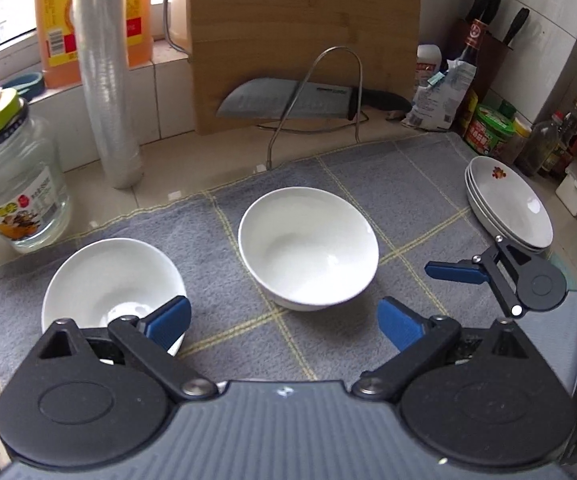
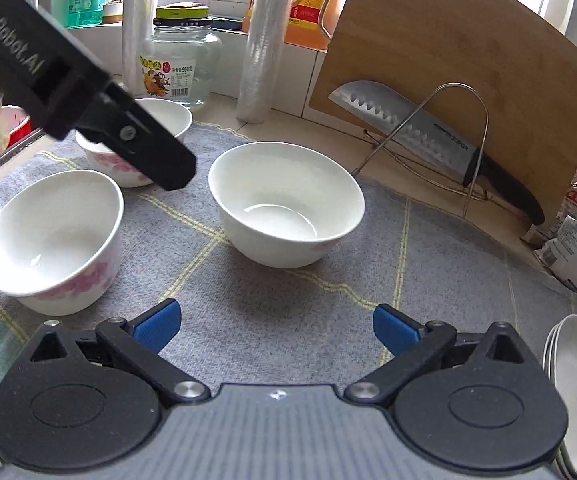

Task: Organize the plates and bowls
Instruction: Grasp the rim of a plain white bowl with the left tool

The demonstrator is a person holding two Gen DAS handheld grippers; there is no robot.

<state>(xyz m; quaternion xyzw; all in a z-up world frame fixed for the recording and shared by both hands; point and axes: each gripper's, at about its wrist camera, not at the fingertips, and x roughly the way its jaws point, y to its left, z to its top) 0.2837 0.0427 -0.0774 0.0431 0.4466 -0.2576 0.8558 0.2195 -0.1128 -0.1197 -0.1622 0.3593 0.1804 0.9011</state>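
Three white bowls stand upright on the grey checked mat (image 2: 428, 248) that covers the counter: the middle bowl (image 2: 286, 204) near the mat's centre, a bowl with pink flower print (image 2: 54, 240) to its left, and a third bowl (image 2: 136, 136) further back, partly hidden behind the body of the left gripper in the right wrist view. All three are apart from one another and none is stacked. A stack of shallow white plates (image 1: 508, 204), the top one bearing a small red motif, sits at the right edge of the mat, well apart from the bowls. The left gripper (image 1: 284, 324) hovers over the mat with its blue pads spread wide and nothing between them; one bowl (image 1: 112, 284) lies just behind its left pad and the middle bowl lies ahead. The right gripper (image 2: 276, 326) is likewise spread apart and empty, aimed at the middle bowl without touching it. Behind the mat a wooden cutting board (image 1: 304, 40) leans against the wall, with a knife (image 2: 428, 132) resting in a wire rack (image 2: 448, 128) in front of it. A glass jar (image 1: 12, 188) with a green lid stands off the mat at the left.
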